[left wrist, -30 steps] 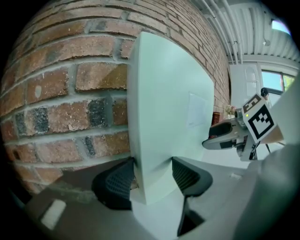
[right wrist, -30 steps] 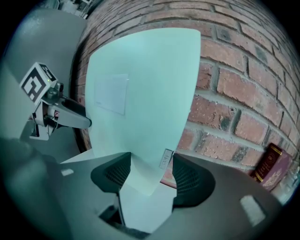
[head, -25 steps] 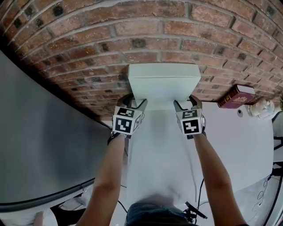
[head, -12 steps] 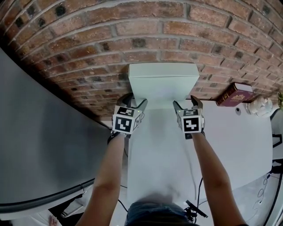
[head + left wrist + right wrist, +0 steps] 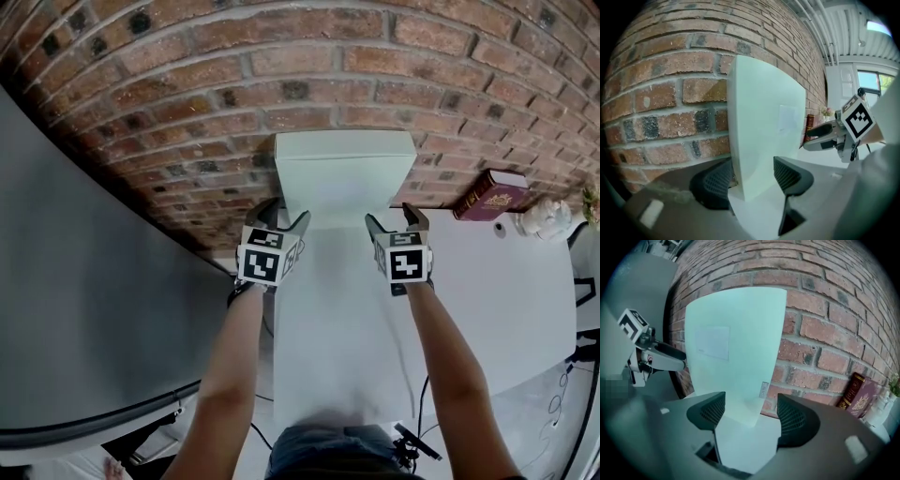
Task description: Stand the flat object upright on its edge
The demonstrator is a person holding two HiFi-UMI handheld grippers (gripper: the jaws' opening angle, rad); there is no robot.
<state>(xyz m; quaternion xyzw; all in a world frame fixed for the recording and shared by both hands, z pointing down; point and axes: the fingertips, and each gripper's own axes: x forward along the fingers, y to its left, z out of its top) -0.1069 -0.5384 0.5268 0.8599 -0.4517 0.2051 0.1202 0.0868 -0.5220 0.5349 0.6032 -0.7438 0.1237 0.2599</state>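
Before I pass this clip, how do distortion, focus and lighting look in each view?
Head view: fisheye bows the brick wall into arcs; white box sharp, evenly lit. Left gripper view: black vignette at the corners, window overbright, box face bulges. Right gripper view: same vignette and bulge, greenish cast, book slightly soft.

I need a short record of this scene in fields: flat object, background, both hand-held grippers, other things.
flat object: white box, upright on its edge on the white table
behind it: brick wall
left hand-held gripper: open, jaws just opened, box's lower left corner between them
right hand-held gripper: open, jaws just opened, box's lower right corner between them
other: red book, right of box
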